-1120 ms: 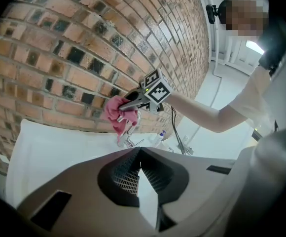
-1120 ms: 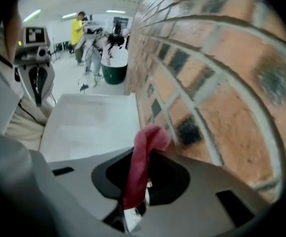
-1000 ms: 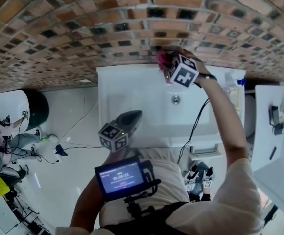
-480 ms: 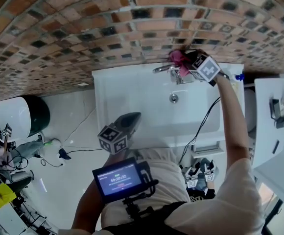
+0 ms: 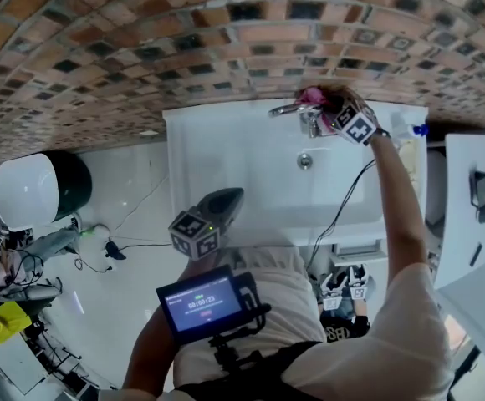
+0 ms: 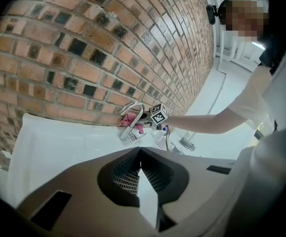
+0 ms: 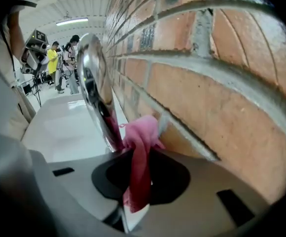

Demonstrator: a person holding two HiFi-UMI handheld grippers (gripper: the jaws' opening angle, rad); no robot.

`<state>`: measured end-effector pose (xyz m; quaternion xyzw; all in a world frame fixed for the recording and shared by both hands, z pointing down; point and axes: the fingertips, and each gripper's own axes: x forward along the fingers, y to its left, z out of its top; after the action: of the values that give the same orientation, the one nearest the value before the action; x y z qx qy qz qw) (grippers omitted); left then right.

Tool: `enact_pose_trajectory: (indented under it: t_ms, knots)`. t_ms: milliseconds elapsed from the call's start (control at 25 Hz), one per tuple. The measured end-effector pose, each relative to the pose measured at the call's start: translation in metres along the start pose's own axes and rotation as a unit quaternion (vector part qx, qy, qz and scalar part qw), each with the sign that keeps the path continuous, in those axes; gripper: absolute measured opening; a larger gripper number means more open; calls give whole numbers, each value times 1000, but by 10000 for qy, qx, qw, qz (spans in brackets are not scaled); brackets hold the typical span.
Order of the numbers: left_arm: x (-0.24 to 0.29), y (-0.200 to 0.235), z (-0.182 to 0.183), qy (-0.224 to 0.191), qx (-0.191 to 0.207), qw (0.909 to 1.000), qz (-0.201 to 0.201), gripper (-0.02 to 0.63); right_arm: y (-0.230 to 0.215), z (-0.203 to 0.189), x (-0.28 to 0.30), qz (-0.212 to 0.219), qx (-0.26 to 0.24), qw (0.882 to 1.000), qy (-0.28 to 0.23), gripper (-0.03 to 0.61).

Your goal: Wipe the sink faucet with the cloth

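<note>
A chrome faucet [image 5: 295, 109] stands at the back of the white sink [image 5: 226, 161], against the brick wall. My right gripper [image 5: 333, 114] is behind the faucet's base, shut on a pink cloth [image 5: 311, 97]. In the right gripper view the cloth [image 7: 140, 149] hangs from the jaws and presses on the curved faucet [image 7: 96, 90], close to the bricks. My left gripper [image 5: 219, 209] hovers at the sink's near edge, shut and holding nothing. From the left gripper view the faucet [image 6: 132, 113] and cloth [image 6: 129, 121] lie far ahead.
A brick wall [image 5: 226, 40] runs right behind the sink. A bottle with a blue cap [image 5: 410, 129] stands at the sink's right end. A round white and dark bin [image 5: 38, 190] and cables lie on the floor at left. Another white counter [image 5: 468, 215] is at right.
My right gripper has moved right with the cloth, from over the spout to behind the faucet's base, so the spout now shows. The left gripper has stayed put.
</note>
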<state>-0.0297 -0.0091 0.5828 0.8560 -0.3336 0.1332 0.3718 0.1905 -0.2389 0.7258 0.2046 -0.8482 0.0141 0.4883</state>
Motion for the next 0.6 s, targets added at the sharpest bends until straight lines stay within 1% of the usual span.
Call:
enact_pose_trajectory:
  t_ms: [160, 280, 360, 600]
  knots:
    - [-4, 3, -5, 25, -29, 10000, 76, 3, -8, -12, 11, -137, -262, 9994, 181, 66]
    - [-5, 2, -8, 76, 14, 9999, 92, 3, -5, -26, 21, -124, -345, 9985, 408, 66]
    - [-5, 0, -10, 103, 29, 9999, 98, 3, 1, -36, 30, -63, -262, 9981, 553, 66]
    - [-6, -5, -22, 219, -16, 9997, 112, 3, 0, -56, 39, 98, 220, 9973, 700, 66]
